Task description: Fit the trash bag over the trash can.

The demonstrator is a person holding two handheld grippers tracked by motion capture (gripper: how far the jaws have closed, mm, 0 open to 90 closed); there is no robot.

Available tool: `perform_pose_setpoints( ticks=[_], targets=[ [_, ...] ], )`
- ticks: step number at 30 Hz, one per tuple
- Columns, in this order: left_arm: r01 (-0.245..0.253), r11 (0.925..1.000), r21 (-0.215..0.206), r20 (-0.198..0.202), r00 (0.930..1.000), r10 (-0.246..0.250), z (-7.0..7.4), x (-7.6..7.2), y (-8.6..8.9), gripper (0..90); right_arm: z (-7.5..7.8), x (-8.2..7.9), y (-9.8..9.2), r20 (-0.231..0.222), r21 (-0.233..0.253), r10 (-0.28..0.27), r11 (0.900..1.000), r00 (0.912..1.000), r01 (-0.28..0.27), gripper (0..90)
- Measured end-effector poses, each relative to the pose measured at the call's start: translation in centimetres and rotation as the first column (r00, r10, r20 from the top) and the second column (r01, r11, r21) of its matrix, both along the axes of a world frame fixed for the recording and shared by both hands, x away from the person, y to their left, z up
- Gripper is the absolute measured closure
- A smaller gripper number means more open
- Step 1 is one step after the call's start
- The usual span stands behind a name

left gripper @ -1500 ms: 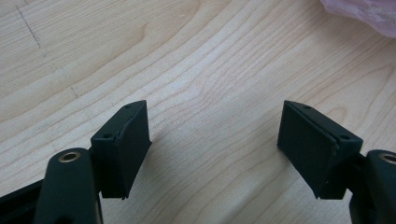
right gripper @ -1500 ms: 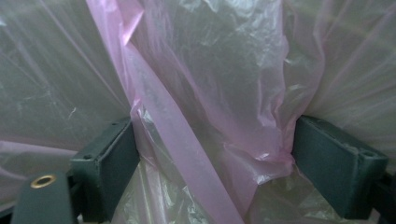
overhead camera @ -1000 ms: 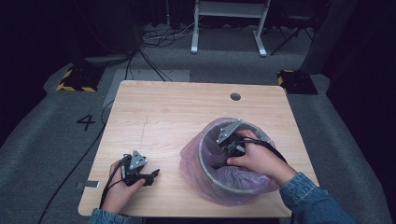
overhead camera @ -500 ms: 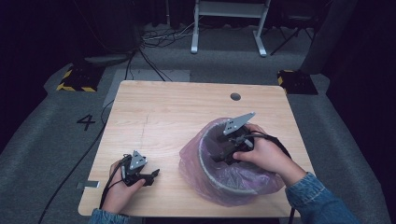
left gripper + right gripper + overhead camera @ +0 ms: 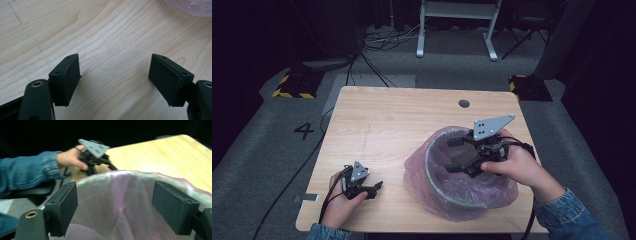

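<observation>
**Right tool lifts toward bin's far rim as left tool rests on counter**

Over the past second the right tool (image 5: 455,155) rises from deep inside the lined bin (image 5: 447,192) and shifts toward its far rim, its grey three-cornered plate now tilted up above the bin's far right edge; the left tool (image 5: 373,188) stays where it was near the counter's (image 5: 402,120) front left corner. In the high view, the right tool's black jaws stand spread over the bin's opening, pointing left across it, with nothing gripped between them. The right gripper view shows the same jaws wide apart, framing the pink plastic liner (image 5: 117,205) stretched over the bin's edge; whether either jaw touches the plastic cannot be told. Beyond the liner in that view, the person's left hand (image 5: 71,157), in a denim sleeve, holds the other tool.

The left gripper view shows its two jaws held apart just above bare wood grain, pinching nothing, with a corner of the pink liner at the top right edge. The bin sits on the counter's front right quarter, its liner bunched outward around the base, well apart from the left tool.
</observation>
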State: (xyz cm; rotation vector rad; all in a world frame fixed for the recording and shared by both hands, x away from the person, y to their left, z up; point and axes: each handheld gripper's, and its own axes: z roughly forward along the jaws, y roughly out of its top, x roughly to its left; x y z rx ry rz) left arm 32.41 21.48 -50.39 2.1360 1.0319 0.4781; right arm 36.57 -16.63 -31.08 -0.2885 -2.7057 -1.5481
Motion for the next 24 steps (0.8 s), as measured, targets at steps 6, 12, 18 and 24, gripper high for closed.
perform_pose_setpoints(
  ticks=[6, 12, 18, 24],
  targets=[
    [-0.002, 1.0000, -0.006, -0.003, 1.0000, 0.002, 0.0, 0.0, 0.0, 25.3, -1.3, -0.9, 0.8, -0.002, -0.082, 0.082, 0.993, 0.9966, -0.082, 19.2],
    [-0.001, 1.0000, -0.006, -0.003, 1.0000, 0.001, 0.0, 0.0, 0.0, 25.3, -3.0, -1.3, 2.1, -0.016, -0.199, 0.137, 0.970, 0.9904, -0.138, 19.6],
    [0.000, 1.0000, -0.003, -0.001, 1.0000, 0.000, 0.0, 0.0, 0.0, 25.3, -4.8, -1.5, 3.5, -0.014, -0.280, 0.085, 0.956, 0.9963, -0.085, 16.9],
    [-0.002, 1.0000, -0.003, -0.002, 1.0000, 0.002, 0.0, 0.0, 0.0, 25.3, -6.6, -1.2, 4.6, -0.016, -0.365, -0.025, 0.931, 0.9996, 0.017, 15.8]
  ],
)
